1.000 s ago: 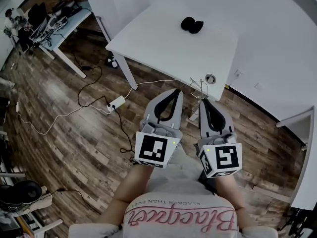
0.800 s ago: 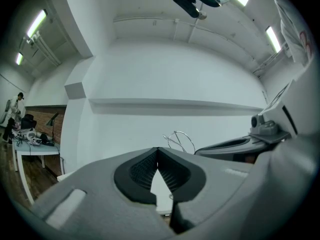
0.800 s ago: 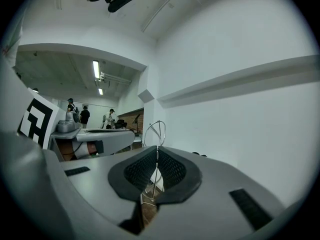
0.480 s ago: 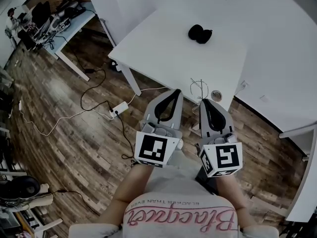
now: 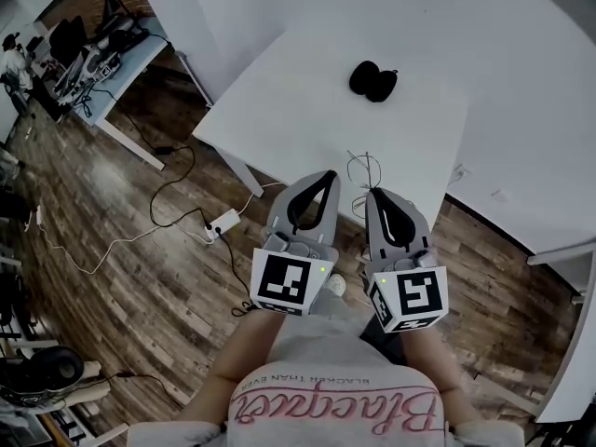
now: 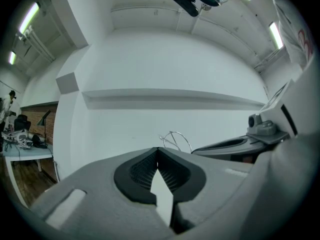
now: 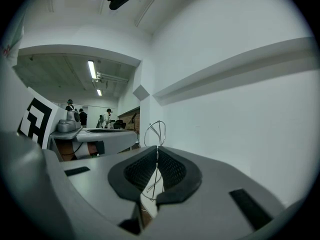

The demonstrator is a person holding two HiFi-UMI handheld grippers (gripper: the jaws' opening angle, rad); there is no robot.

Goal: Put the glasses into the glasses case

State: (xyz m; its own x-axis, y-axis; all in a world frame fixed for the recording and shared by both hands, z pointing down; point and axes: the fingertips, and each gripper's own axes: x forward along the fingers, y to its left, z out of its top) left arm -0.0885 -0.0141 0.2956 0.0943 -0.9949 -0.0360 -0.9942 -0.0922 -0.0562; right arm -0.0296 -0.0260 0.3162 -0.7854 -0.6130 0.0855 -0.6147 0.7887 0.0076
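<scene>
Head view: thin wire glasses (image 5: 366,170) stick out at twelve o'clock from the pinching right claw (image 5: 372,195); left claw (image 5: 330,175) closed, empty beside it.

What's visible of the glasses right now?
The glasses look like a thin, bare wire frame; no lenses can be made out. The right hand-held gripper pinches them between its shut jaws, with a wire loop sticking out past the tips. In the head view they sit over the near edge of the white table.

A white table (image 5: 307,91) stands on dark wood-plank floor (image 5: 112,268).
</scene>
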